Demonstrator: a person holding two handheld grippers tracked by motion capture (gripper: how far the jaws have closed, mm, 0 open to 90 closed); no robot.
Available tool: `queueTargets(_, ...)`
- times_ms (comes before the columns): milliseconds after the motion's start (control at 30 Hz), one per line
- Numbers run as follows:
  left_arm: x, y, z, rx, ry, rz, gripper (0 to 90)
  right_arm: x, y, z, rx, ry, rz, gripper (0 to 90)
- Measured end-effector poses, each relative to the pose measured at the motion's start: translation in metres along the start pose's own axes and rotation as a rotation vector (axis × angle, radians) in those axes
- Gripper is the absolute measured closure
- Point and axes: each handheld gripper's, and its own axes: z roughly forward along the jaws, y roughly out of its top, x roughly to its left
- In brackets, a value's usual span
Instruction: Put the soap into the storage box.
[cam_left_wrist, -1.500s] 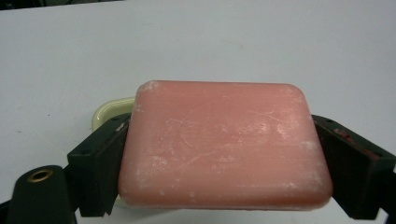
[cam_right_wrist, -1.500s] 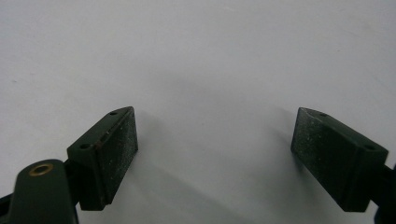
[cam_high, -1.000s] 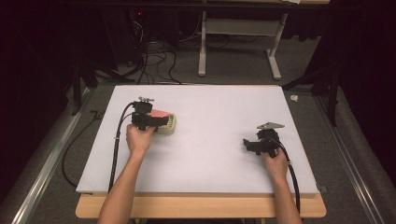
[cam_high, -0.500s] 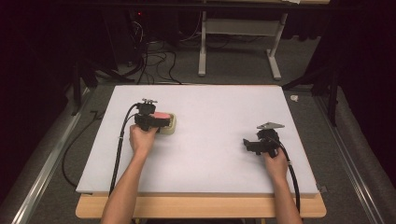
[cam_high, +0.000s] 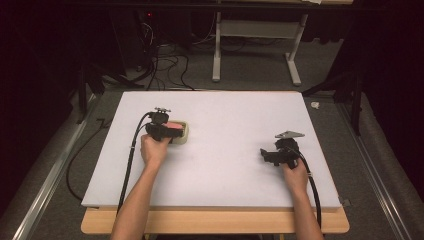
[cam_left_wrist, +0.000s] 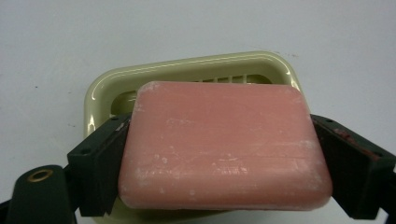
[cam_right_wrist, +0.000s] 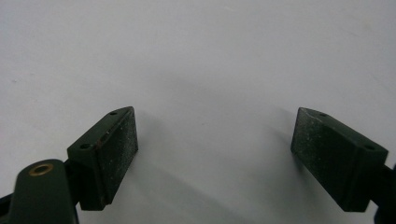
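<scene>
Pink, waxy and likely slippery, the rectangular bar of soap (cam_left_wrist: 224, 147) sits low in the frame centre over the cream plastic soap dish (cam_left_wrist: 187, 70), clamped across its short ends by the left gripper (cam_left_wrist: 224, 163); the right gripper (cam_right_wrist: 215, 154) gapes empty

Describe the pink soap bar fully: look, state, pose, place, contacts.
The pink soap bar is a rounded rectangular block, matte, with whitish scuffs and small pits on its broad face. It lies flat over the cream soap dish on the white table's left side. The left gripper has a black jaw against each short end. Whether it rests in the dish or is lifted is unclear.
</scene>
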Motion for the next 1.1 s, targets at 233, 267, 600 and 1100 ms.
queueTargets(233,-0.002,0.000,0.002,-0.002,0.017,0.012,13.8,0.000,0.000,0.000,0.000,0.001,0.001,15.4)
queueTargets(267,-0.001,-0.001,0.003,-0.003,0.016,0.011,13.8,0.000,0.000,0.000,0.000,0.000,0.000,15.4)
queueTargets(600,-0.001,0.000,0.005,-0.005,0.018,0.001,13.7,0.000,0.000,0.000,0.000,0.000,0.000,15.4)
queueTargets(1100,0.004,0.002,-0.009,-0.031,-0.011,0.002,7.6,0.000,0.000,0.000,0.000,0.001,0.001,15.4)
